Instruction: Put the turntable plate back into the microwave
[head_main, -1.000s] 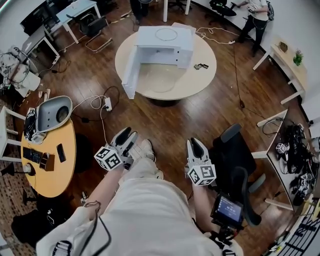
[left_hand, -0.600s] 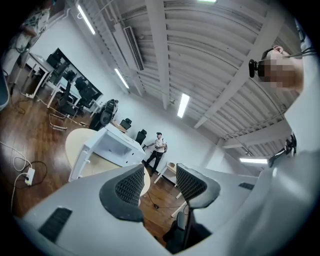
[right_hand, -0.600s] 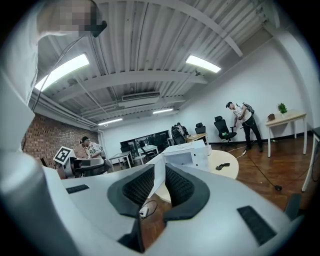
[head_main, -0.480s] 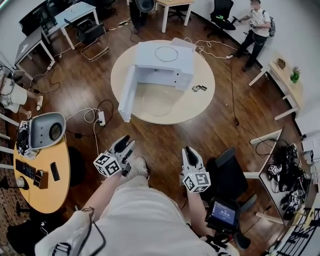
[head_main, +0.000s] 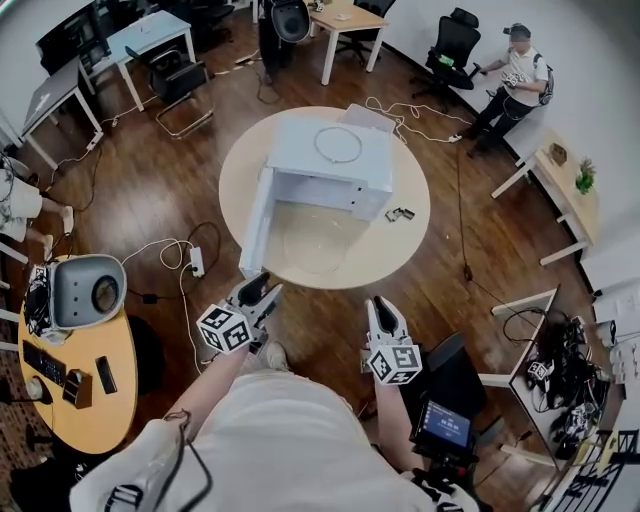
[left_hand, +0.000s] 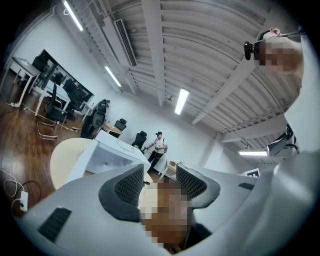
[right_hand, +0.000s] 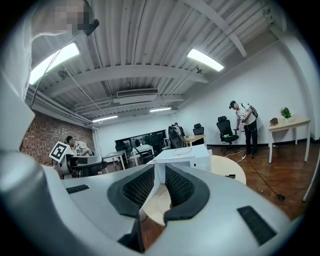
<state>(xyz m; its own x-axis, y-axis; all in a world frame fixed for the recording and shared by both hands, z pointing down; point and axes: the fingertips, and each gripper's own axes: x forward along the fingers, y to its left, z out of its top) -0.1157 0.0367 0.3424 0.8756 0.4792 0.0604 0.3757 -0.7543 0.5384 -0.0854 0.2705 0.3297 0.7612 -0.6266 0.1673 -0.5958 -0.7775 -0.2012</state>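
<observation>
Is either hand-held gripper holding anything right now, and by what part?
Nothing is held. The left hand-held gripper and right hand-held gripper both show jaws apart with nothing between them.

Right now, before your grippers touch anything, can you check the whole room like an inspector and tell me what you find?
Surface: round table, pale top, mostly bare.
Job's things: white microwave on the table, its door swung open; clear turntable plate lying on the table in front of it; ring on the microwave's roof.
Clutter: small dark bits right of the microwave.
Grippers: left gripper and right gripper are short of the table, fingers apart, nothing held.
Cables: power strip on the floor left of the table; cords beyond it.
Surroundings: person standing by far desks and chairs; second table at left.
</observation>
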